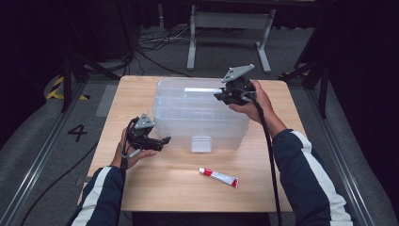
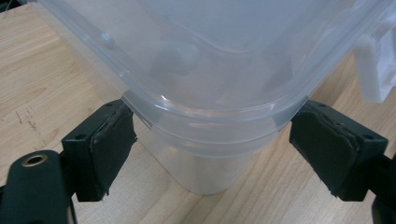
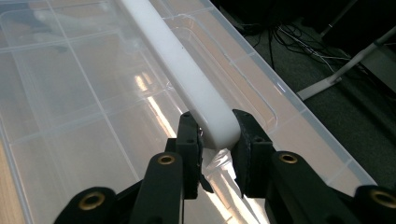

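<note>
Altogether one box (image 1: pixel 200 115), one tube (image 1: pixel 219 177), two grippers (image 1: pixel 149 139) (image 1: pixel 225 95)

A clear plastic storage box with a lid (image 1: pixel 200 113) stands on the middle of the light wooden desk (image 1: pixel 155 183), towards its far edge. A white plastic latch (image 1: pixel 201 143) hangs on the box's near wall, facing the person. A small white tube with a red cap (image 1: pixel 219 177) lies on the desk before the box, a little to the right of the latch and well apart from it. The left tool (image 1: pixel 162 141) sits at the box's near left corner, one jaw on either side of that corner. The right tool (image 1: pixel 220 96) is above the lid's far right part, its jaws around the end of a long white handle bar (image 3: pixel 187 74) lying on the lid
</note>
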A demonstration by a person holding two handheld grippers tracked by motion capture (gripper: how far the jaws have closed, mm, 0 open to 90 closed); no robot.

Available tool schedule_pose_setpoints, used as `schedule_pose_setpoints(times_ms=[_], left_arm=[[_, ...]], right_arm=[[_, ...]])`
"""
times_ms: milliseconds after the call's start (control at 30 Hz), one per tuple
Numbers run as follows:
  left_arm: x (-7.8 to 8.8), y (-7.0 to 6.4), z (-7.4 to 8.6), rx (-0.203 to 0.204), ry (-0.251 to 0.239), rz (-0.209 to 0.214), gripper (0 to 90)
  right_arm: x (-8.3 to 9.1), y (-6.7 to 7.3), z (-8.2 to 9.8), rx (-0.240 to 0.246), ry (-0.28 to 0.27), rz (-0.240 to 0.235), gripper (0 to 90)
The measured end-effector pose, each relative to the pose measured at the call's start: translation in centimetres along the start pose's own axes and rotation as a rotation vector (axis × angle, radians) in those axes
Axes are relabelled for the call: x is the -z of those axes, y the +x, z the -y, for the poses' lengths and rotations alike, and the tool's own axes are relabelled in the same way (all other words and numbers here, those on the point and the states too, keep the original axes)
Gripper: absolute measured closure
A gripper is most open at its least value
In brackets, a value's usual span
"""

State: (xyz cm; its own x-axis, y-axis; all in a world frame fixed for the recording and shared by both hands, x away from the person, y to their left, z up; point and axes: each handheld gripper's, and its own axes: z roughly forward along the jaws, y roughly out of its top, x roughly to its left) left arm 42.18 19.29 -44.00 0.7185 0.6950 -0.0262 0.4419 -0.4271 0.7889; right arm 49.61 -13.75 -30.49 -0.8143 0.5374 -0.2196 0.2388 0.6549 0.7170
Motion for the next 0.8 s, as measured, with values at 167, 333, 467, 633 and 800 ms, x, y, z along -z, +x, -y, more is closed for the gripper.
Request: schedule_pose_setpoints(times_ms=[167, 333, 467, 633, 800], left_arm=[[0.1, -0.5, 0.0, -0.006, 0.005, 0.004, 15.0], [0.2, -1.3, 0.0, -0.007, 0.014, 0.009, 15.4], [0.4, -1.9, 0.0, -0.016, 0.017, 0.022, 16.5], [0.3, -2.3, -0.1, -0.026, 0.019, 0.021, 17.4], [0.4, -2.4, -0.1, -0.027, 0.016, 0.029, 19.2]], right_arm=[[0.7, 0.3, 0.4, 0.015, 0.006, -0.008, 74.7], [1.3, 0.5, 0.8, 0.017, 0.000, -0.018, 74.8], [1.9, 0.6, 1.3, 0.021, 0.001, -0.021, 74.8], [2.3, 0.5, 1.6, 0.022, 0.003, -0.023, 74.7], [2.5, 0.4, 1.8, 0.017, 0.003, -0.023, 74.5]])
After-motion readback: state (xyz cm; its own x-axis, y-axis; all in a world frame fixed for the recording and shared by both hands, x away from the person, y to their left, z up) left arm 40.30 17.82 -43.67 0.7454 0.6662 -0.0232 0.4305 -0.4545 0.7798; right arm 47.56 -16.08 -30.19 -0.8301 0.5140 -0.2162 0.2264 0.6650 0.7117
